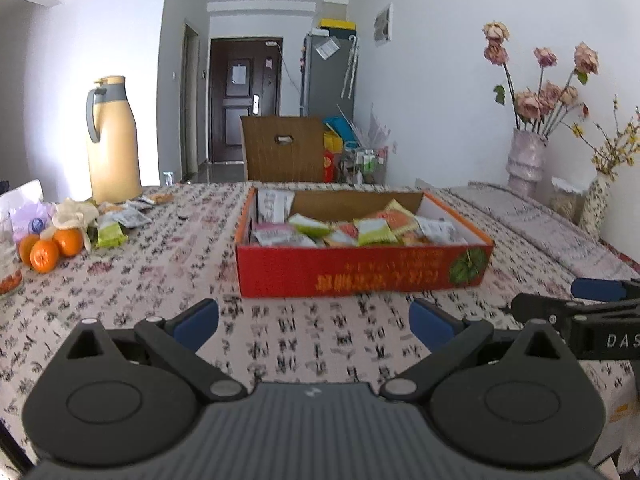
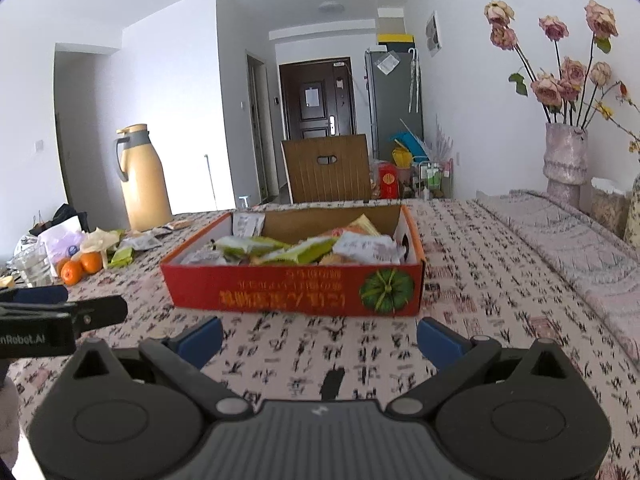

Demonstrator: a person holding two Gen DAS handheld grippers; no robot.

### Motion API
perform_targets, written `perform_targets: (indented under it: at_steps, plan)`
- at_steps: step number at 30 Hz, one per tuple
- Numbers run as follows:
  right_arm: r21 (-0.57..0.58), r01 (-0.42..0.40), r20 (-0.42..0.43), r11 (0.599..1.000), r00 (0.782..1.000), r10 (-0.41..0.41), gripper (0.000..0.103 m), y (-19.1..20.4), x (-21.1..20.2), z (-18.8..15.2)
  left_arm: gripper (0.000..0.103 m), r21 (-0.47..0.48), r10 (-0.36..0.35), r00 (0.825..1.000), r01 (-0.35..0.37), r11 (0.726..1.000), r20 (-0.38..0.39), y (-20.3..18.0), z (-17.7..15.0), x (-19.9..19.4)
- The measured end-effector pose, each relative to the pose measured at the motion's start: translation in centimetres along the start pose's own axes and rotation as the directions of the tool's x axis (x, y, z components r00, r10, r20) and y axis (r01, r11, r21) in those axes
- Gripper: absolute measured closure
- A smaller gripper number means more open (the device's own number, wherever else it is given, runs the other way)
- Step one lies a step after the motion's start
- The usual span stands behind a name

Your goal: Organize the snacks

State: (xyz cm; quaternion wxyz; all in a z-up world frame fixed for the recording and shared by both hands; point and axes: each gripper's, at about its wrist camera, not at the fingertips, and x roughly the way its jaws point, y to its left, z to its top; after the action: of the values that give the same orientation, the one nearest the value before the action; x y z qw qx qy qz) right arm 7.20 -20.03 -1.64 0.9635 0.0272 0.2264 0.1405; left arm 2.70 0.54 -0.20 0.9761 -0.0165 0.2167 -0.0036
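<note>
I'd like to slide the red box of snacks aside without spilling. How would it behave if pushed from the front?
The red box is shallow and wide, so it probably slides rather than tips. The patterned tablecloth under it may drag and bunch. The snack packets look loose and piled near the rim, so a jerk might shift them.

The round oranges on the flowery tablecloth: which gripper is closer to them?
Left. The left gripper is on the round oranges' side of the red cardboard box; the right gripper is farther right.

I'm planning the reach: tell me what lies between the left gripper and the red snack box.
Only bare patterned tablecloth; in the left wrist view nothing sits between the open left gripper and the red snack box.
</note>
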Motion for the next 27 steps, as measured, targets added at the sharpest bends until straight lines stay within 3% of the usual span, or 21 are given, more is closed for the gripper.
perform_targets:
  at_steps: [10, 27]
  plan:
    - [0.02, 0.02, -0.049, 1.0, 0.999, -0.019, 0.0, -1.1, -0.1, -1.8, 0.0, 0.008, -0.018, 0.998, 0.018, 1.0, -0.052, -0.3, -1.8, 0.4]
    - [0.025, 0.025, -0.063, 0.999, 0.998, -0.023, 0.0, -1.2, 0.4, -2.0, 0.0, 0.008, -0.02, 0.997, 0.02, 1.0, -0.076, -0.2, -2.1, 1.0]
